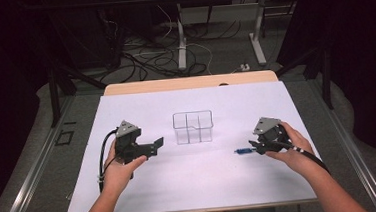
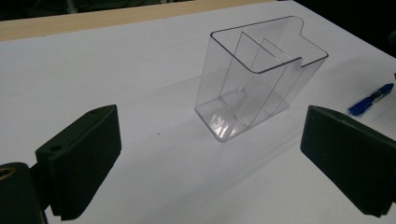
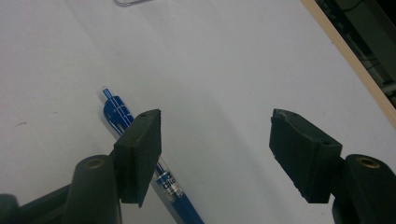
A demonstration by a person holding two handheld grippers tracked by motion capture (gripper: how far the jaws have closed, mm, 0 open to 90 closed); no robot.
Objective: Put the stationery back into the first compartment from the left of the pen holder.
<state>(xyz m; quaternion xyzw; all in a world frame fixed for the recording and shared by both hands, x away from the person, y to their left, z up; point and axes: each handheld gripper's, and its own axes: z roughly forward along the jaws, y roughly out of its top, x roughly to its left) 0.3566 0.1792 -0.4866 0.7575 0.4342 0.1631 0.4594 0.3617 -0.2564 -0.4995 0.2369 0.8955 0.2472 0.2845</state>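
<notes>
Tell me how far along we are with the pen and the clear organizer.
Nothing looks done yet: the clear organizer stands empty on the white table. In hand: the right gripper is open over the blue pen, which lies flat on the table, partly under one jaw, not gripped. The left gripper is open, facing the organizer. Left, presumably: grasping the pen and placing it inside.

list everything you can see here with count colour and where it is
organiser: 1, clear plastic with dividers, upright at the table's middle
pen: 1, blue, lying on the sheet by the right hand-held gripper
sheet: 1, white, covering the table top
table: 1, light wood, edge visible at the far side
left hand-held gripper: 1, black, jaws open, left of the organiser
right hand-held gripper: 1, black, jaws open, over the pen
hands: 2, holding the grippers
</notes>
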